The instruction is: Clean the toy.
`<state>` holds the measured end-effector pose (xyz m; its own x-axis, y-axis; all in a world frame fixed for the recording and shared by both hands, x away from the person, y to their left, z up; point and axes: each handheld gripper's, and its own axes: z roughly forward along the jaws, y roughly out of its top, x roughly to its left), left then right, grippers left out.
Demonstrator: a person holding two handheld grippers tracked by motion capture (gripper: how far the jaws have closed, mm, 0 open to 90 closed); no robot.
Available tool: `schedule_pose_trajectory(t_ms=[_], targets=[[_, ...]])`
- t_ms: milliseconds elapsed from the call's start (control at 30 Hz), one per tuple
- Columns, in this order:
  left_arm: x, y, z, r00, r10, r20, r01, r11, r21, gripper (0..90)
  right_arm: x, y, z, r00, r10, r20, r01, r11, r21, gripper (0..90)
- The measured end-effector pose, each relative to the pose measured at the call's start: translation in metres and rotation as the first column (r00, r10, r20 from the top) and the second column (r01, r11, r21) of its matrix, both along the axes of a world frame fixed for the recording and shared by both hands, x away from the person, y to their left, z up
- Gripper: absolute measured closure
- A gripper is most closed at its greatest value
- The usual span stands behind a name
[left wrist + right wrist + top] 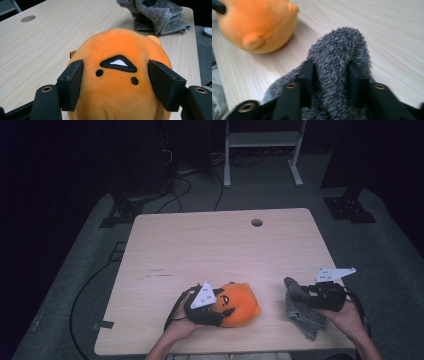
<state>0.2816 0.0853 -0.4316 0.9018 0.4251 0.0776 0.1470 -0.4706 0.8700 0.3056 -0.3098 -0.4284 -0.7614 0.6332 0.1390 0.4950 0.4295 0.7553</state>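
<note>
An orange plush toy (pixel 242 307) with a stitched black face lies near the table's front edge. My left gripper (pixel 221 311) reaches over it from the left. In the left gripper view the jaws (pixel 115 82) flank the face of the plush (pixel 117 42); the fabric between them is smooth and unpinched. A grey fluffy towel (pixel 302 312) lies crumpled at the front right. My right gripper (pixel 302 295) points at it from the right. A raised fold of towel (pixel 337 55) stands between that gripper's parted jaws (pixel 330 75), its pile brushing both pads.
The light wooden table (pixel 200 245) has a round cable hole (pixel 256 222) near its far edge. Cables trail over the floor at the left, and a white frame (pixel 262 150) stands beyond the table. The towel lies close to the table's right front corner.
</note>
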Motion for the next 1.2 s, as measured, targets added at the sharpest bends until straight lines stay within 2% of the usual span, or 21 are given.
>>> schedule_pose_trajectory(t_ms=[167, 267, 467, 600, 733, 833, 967, 1100, 1133, 1167, 1200], targets=[[0.0, 0.0, 0.0, 1.0, -0.003, 0.001, 0.003, 1.0, 0.004, 29.0, 0.003, -0.005, -0.009, 0.9995, -0.027, -0.014, 0.028, 0.9996, 0.003, 47.6], [0.0, 0.001, 0.0, 1.0, -0.005, -0.004, 0.005, 1.0, 0.002, 28.2, 0.003, -0.004, -0.01, 0.9991, -0.042, 0.003, 0.042, 0.999, -0.016, 43.7], [-0.001, 0.004, 0.001, 0.9998, -0.01, -0.015, 0.01, 0.9999, 0.001, 24.3, 0.003, -0.004, -0.01, 0.9989, -0.046, 0.013, 0.045, 0.9986, 0.028, 42.9], [0.001, 0.005, 0.006, 0.9984, -0.029, -0.049, 0.028, 0.9994, -0.022, 19.3, 0.002, -0.002, -0.006, 0.9991, -0.036, 0.024, 0.035, 0.998, 0.053, 42.5], [0.008, 0.002, 0.014, 0.997, -0.031, -0.071, 0.026, 0.9973, -0.068, 16.9, 0.0, 0.002, -0.003, 0.9995, -0.011, 0.03, 0.009, 0.9965, 0.084, 41.1], [0.015, -0.005, 0.015, 0.9946, -0.03, -0.1, 0.023, 0.9975, -0.066, 12.8, 0.001, 0.004, -0.002, 0.9994, 0.0, 0.035, -0.004, 0.9956, 0.094, 39.6], [0.025, -0.017, 0.016, 0.9935, -0.022, -0.111, 0.016, 0.9984, -0.054, 11.1, 0.001, 0.008, -0.002, 0.9995, 0.01, 0.03, -0.013, 0.9956, 0.093, 38.8], [0.031, -0.031, 0.01, 0.9898, -0.016, -0.142, 0.02, 0.9994, 0.029, 12.1, 0.0, 0.01, -0.001, 0.9989, 0.026, 0.038, -0.03, 0.9958, 0.086, 38.5], [0.03, -0.031, 0.009, 0.9905, -0.015, -0.137, 0.019, 0.9993, 0.032, 18.2, -0.001, 0.011, -0.001, 0.9987, 0.027, 0.042, -0.031, 0.9957, 0.088, 38.5], [0.028, -0.032, 0.01, 0.9947, -0.011, -0.102, 0.015, 0.9991, 0.04, 22.7, -0.002, 0.011, 0.0, 0.9986, 0.027, 0.045, -0.031, 0.9956, 0.088, 38.5], [0.027, -0.032, 0.01, 0.9964, -0.007, -0.085, 0.011, 0.9988, 0.047, 31.3, -0.003, 0.011, 0.001, 0.9982, 0.031, 0.052, -0.035, 0.9953, 0.09, 38.5]])
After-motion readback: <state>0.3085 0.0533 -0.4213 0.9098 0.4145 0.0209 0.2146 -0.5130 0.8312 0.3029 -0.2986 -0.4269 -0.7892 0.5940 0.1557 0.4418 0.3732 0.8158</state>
